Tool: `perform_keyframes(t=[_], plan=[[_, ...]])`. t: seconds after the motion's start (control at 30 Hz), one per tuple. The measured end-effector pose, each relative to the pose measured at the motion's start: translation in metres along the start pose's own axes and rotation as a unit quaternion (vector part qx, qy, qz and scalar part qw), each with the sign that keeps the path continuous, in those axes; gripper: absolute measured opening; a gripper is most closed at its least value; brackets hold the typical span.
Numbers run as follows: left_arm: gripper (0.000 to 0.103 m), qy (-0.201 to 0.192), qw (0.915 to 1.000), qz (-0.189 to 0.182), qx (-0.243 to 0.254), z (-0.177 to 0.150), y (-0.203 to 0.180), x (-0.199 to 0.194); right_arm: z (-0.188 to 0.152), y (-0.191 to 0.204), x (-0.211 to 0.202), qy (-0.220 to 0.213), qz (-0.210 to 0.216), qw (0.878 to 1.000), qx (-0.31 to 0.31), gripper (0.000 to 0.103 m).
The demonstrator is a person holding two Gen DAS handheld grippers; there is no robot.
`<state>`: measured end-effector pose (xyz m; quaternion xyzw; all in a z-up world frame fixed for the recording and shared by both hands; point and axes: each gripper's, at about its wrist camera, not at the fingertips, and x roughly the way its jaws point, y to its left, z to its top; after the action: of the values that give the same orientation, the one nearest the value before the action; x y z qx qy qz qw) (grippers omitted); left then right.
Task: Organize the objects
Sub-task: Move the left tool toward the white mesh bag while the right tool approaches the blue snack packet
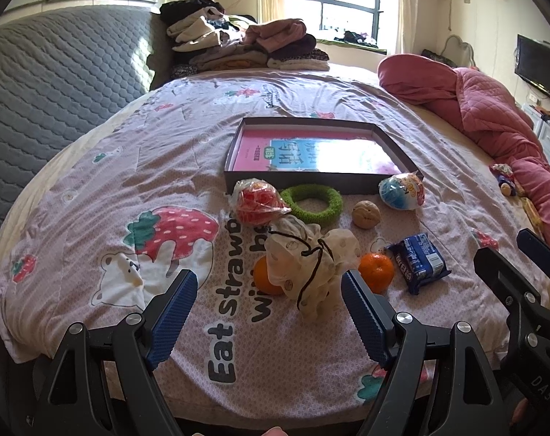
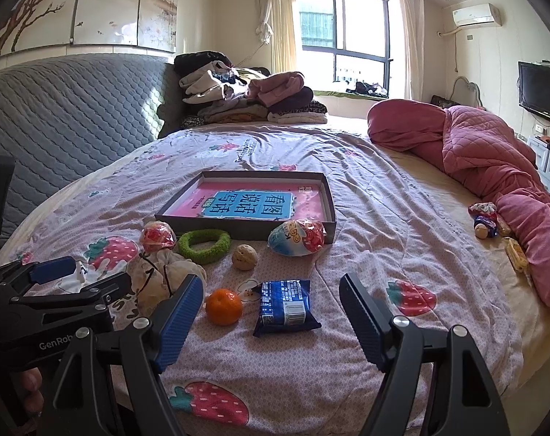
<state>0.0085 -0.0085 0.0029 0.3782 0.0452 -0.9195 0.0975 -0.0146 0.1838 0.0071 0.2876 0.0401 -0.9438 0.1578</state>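
A shallow dark box (image 1: 322, 181) (image 2: 333, 210) with a pink book in it lies on the bed. In front of it lie a red wrapped ball (image 1: 257, 201) (image 2: 157, 237), a green ring (image 1: 313, 201) (image 2: 204, 245), a walnut (image 1: 365, 214) (image 2: 244, 257), a toy egg (image 1: 402, 190) (image 2: 296, 237), a cream drawstring pouch (image 1: 307, 261) (image 2: 155, 279), two oranges (image 1: 376, 270) (image 1: 265, 276) and a blue snack pack (image 1: 420, 261) (image 2: 285, 307). My left gripper (image 1: 269, 299) is open just before the pouch. My right gripper (image 2: 271, 303) is open around the near orange (image 2: 224, 306) and snack pack.
Folded clothes (image 1: 245, 45) are stacked at the far side. A pink quilt (image 2: 493, 167) lies along the right with small snacks (image 2: 487, 219) beside it. A grey padded headboard (image 1: 56, 83) stands to the left.
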Motion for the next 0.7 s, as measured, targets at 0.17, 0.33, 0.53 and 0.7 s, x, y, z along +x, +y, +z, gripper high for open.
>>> perform_keyframes(t=[0.17,0.33,0.53,0.7], plan=[[0.082,0.012,0.9999,-0.006,0.0,-0.007,0.005,0.007,-0.004,-0.001,0.006,0.01,0.001,1.0,0.0,0.077],[0.082,0.023,0.9995,-0.023,-0.002,-0.015,0.01,0.011,-0.01,-0.002,0.012,0.018,0.002,1.0,-0.003,0.077],[0.082,0.031,0.9982,-0.051,-0.011,-0.019,0.014,0.015,-0.02,-0.005,0.02,0.034,0.003,0.999,-0.007,0.077],[0.082,0.035,0.997,-0.067,-0.016,-0.021,0.015,0.02,-0.026,-0.01,0.028,0.045,0.002,0.999,0.0,0.077]])
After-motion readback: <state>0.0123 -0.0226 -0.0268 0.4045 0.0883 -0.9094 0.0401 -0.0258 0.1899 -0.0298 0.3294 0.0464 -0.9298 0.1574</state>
